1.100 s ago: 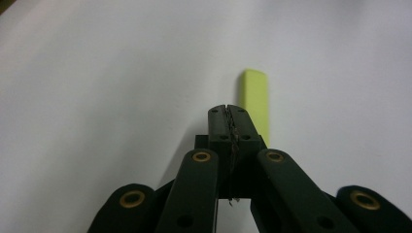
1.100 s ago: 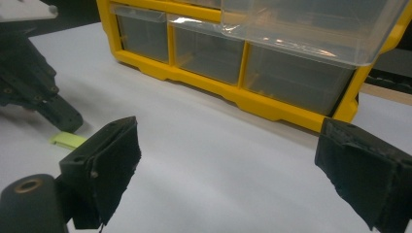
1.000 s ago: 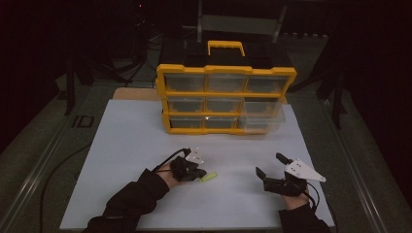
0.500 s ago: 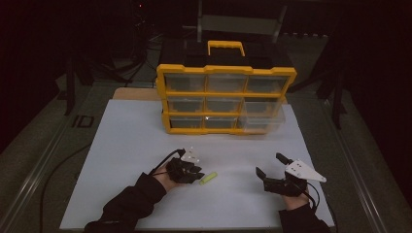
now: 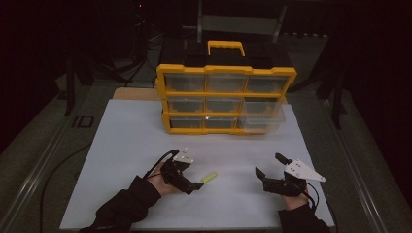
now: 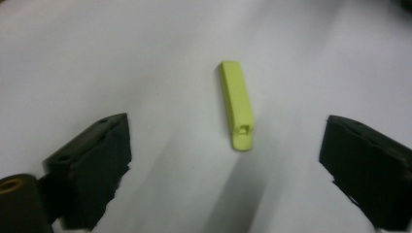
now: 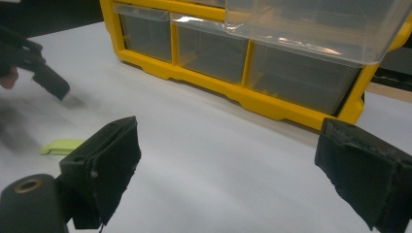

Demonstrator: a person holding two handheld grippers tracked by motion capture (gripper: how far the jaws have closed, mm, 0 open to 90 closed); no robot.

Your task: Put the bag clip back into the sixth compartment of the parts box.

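One yellow-green plastic piece (image 6: 237, 104), slim and oblong, with a small square hole near one end, lying flat on the white bench (image 5: 131, 145). It sits just ahead of the left claw (image 5: 193, 180), in line with the gap between the jaws and free of both pads; in the high view it lies just off that claw's tip, on the side toward the right claw. Left claw: jaws have just been opening and now stand spread wide, nothing pinched, held low over the bench by a hand in a dark sleeve (image 5: 124, 206). Right claw (image 5: 268, 166): well apart from the piece, jaws spread, nothing between them, held low near the bench edge closest to the person; grey three-cornered plate on top. From the right claw's own view the piece (image 7: 63, 146) shows low, beside one jaw. One yellow drawer cabinet (image 5: 226, 99), three rows of clear drawers, black top with yellow handle, standing on the bench well ahead of both claws; its lower drawer on the right claw's side is pulled partly out
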